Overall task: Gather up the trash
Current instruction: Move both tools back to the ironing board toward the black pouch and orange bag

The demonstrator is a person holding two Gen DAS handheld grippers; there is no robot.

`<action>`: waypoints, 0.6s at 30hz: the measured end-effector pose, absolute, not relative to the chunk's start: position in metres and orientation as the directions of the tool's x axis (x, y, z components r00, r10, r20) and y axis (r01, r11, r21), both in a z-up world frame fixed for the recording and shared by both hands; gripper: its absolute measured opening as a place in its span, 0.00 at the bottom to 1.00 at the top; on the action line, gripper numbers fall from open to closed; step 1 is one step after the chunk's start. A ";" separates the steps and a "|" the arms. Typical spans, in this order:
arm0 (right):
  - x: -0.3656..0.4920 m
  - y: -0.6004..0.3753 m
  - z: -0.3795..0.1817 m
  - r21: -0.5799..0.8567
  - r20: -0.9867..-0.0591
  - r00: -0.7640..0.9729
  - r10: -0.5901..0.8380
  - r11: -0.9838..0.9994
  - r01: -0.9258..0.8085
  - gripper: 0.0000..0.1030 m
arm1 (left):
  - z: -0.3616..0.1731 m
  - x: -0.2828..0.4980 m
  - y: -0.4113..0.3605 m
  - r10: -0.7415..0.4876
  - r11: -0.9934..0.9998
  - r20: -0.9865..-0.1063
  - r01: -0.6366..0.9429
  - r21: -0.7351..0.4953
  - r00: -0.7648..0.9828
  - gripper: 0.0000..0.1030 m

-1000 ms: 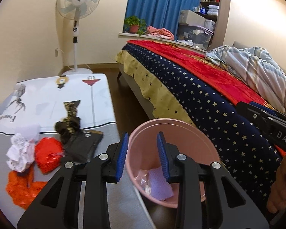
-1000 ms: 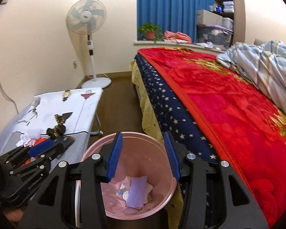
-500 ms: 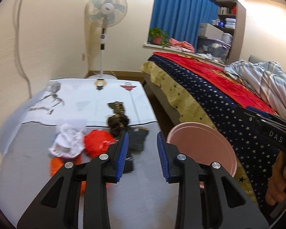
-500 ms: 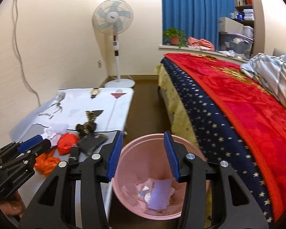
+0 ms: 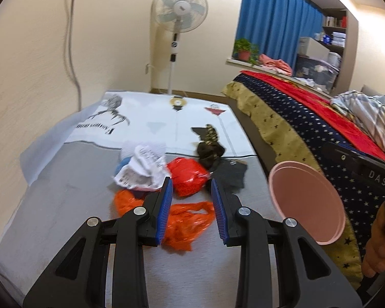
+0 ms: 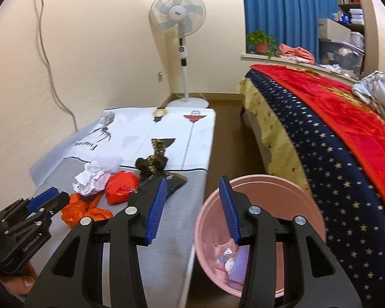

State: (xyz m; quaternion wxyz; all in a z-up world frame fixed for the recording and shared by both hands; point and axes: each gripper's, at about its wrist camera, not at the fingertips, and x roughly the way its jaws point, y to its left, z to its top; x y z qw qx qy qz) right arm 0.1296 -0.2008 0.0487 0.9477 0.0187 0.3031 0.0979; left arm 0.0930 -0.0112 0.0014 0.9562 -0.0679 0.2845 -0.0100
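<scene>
Left gripper: jaws parted, nothing between pads, poised above trash pile on table. Right gripper: jaws parted, empty, over gap between table edge and pink bin.

Pile: orange plastic bag nearest, red wrapper behind, crumpled paper left of wrapper.

Judgement: you take orange plastic bag first. Lower pads astride bunched fold, clench fully; thin film slips. Keep bin route clear.

We see a low desk under a grey-and-white printed cloth. Near its right edge lie a crumpled white paper, a red plastic wad, an orange plastic bag, a leopard-print fabric piece and a dark flat pouch.
</scene>
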 end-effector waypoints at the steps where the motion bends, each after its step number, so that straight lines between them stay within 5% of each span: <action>1: 0.132 -0.196 0.047 0.097 -0.573 0.793 0.206 0.978 -0.183 0.42 | -0.001 0.094 -0.009 -0.047 0.990 -0.548 -0.033 -0.135 0.835 0.31; 10: 0.145 -0.161 0.024 0.102 -0.612 0.743 0.271 0.959 -0.265 0.42 | -0.022 0.100 0.016 0.012 0.982 -0.595 -0.121 -0.143 0.804 0.52; 18: 0.164 -0.133 -0.004 0.146 -0.667 0.675 0.315 0.944 -0.296 0.43 | -0.045 0.112 0.034 0.004 0.966 -0.664 -0.176 -0.192 0.748 0.53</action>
